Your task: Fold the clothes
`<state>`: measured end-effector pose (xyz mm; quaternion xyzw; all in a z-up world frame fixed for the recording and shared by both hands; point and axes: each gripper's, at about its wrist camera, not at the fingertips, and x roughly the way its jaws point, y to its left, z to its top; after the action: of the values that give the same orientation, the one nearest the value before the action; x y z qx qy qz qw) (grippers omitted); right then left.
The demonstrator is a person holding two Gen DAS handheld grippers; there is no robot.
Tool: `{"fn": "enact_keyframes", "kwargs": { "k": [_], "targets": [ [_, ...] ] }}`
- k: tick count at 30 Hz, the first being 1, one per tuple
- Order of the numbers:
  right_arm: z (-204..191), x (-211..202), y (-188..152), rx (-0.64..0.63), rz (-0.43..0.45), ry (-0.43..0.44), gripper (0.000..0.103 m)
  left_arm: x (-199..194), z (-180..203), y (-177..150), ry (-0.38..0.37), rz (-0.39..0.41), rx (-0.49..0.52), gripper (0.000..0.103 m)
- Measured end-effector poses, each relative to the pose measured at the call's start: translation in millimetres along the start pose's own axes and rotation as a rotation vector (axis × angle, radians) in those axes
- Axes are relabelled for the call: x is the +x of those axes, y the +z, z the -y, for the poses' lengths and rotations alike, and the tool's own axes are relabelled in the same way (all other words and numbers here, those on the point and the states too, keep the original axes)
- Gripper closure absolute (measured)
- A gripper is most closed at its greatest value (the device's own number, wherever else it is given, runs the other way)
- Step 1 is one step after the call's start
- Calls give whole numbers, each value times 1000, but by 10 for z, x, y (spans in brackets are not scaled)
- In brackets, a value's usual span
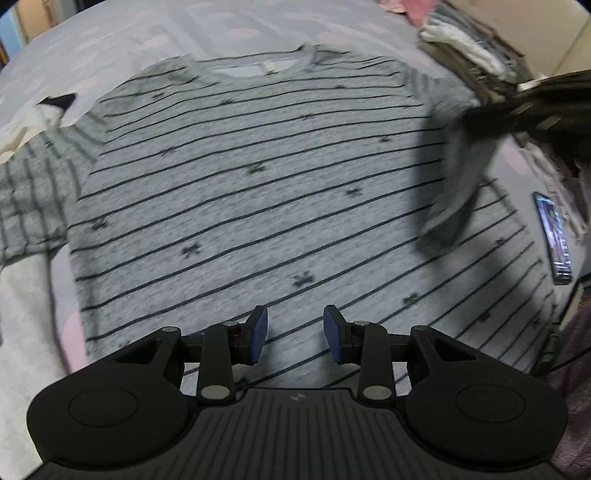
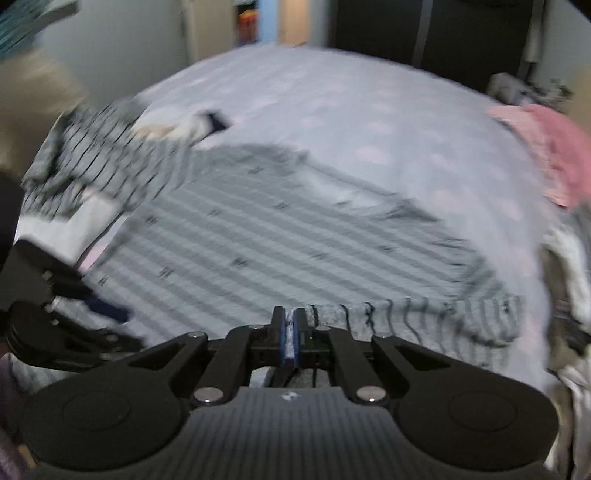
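A grey striped T-shirt (image 1: 258,177) lies spread flat on the bed (image 1: 147,33), which has a pale lilac sheet. The left gripper (image 1: 295,332) hovers over its hem, jaws apart and empty. The right gripper (image 2: 291,332) has its jaws clamped on a sleeve (image 2: 424,317), lifted. A phone (image 1: 554,236) lies beside the shirt, and other clothes (image 2: 546,147) are heaped at the bed's edge.

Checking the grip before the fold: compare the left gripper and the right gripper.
The left gripper stands open with nothing between its pads; the right gripper is shut on the sleeve of the striped grey T-shirt. The left gripper hovers over the shirt's lower part; the right gripper has the sleeve lifted. Both have blue pads on black fingers.
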<state>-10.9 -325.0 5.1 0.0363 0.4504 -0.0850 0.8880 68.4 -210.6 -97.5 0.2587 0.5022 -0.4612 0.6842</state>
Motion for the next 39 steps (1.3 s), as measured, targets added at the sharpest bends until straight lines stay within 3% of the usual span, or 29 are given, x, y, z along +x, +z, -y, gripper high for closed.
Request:
{"fn": "enact_keyframes", "kwargs": {
  "k": [3, 6, 10, 14, 20, 24, 25, 27, 30, 33, 39],
  "targets": [
    [-162, 236, -4, -34, -50, 15, 98, 3, 78, 6, -33, 15, 23, 71],
    [-166, 348, 23, -16, -64, 21, 93, 8, 154, 3, -50, 35, 44, 62],
    [-82, 313, 77, 31, -38, 33, 81, 35, 236, 22, -79, 61, 58, 58],
    [87, 209, 80, 69, -4, 30, 66, 133, 196, 138, -122, 52, -15, 58],
    [472, 198, -97, 157, -54, -119, 58, 395, 123, 384, -134, 53, -152, 58],
    [819, 145, -268, 228, -69, -222, 58, 643, 216, 540, -112, 33, -164, 59],
    [921, 122, -310, 257, -68, -231, 58, 705, 255, 566, -111, 27, -157, 60],
    [1123, 77, -397, 314, -66, -250, 56, 749, 294, 597, -100, 25, -151, 81],
    [1413, 53, -544, 392, -77, -289, 52, 743, 321, 626, -76, 32, -152, 100],
    [1649, 97, -680, 449, -103, -314, 52, 629, 315, 678, -69, 59, -154, 101],
    [2078, 229, -888, 536, -150, -371, 52, -133, 189, 1067, -77, 215, -138, 101]
  ]
}}
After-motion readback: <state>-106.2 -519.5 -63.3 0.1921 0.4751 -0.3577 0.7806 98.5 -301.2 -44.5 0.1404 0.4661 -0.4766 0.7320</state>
